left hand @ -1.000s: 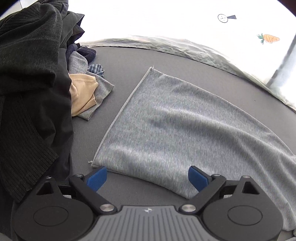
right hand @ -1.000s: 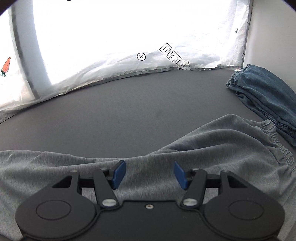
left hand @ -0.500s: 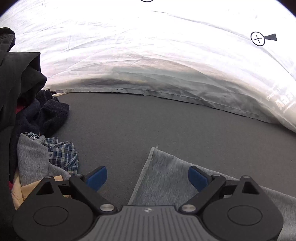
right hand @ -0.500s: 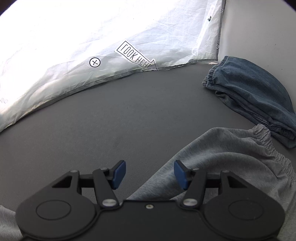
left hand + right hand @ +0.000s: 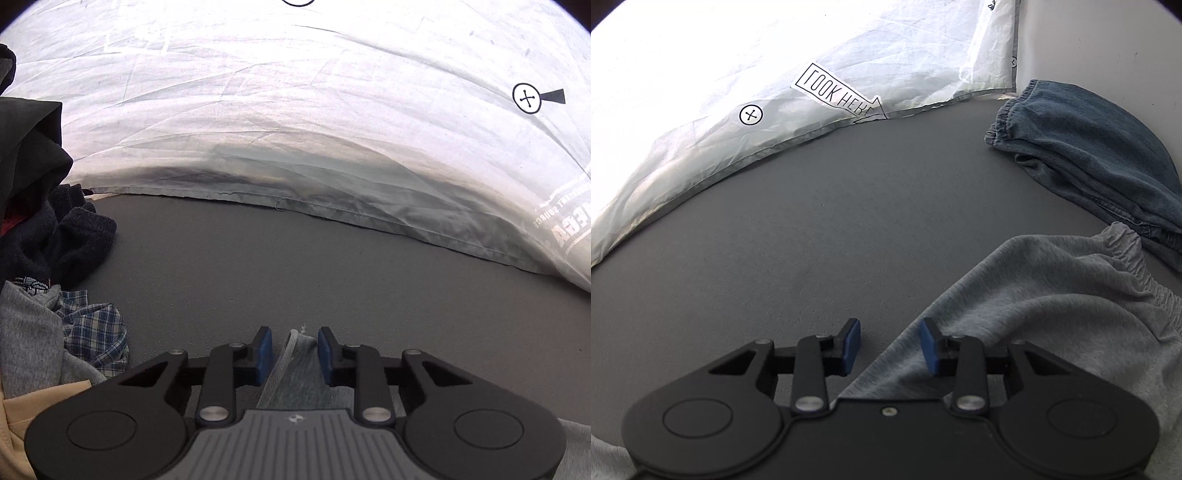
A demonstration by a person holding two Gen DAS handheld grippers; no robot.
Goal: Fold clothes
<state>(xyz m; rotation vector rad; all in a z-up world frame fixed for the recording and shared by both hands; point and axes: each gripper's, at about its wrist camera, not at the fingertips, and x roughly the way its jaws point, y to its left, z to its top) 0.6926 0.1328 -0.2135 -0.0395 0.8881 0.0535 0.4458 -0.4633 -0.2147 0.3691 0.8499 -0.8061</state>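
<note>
The left gripper point(image 5: 293, 352) has just been closing, fingers nearly together around the hem corner of the grey sweatpants point(image 5: 1052, 295); the right gripper point(image 5: 889, 347), also closing but still apart, straddles their edge, likely to lift both ends for a fold. One denim garment point(image 5: 1089, 147) lies beyond on the surface point(image 5: 831, 229); one clothes pile point(image 5: 55, 295) sits left.

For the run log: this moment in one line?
left claw: just closed on grey garment hem | right claw: closing, still open, garment edge between | fold: not begun
</note>
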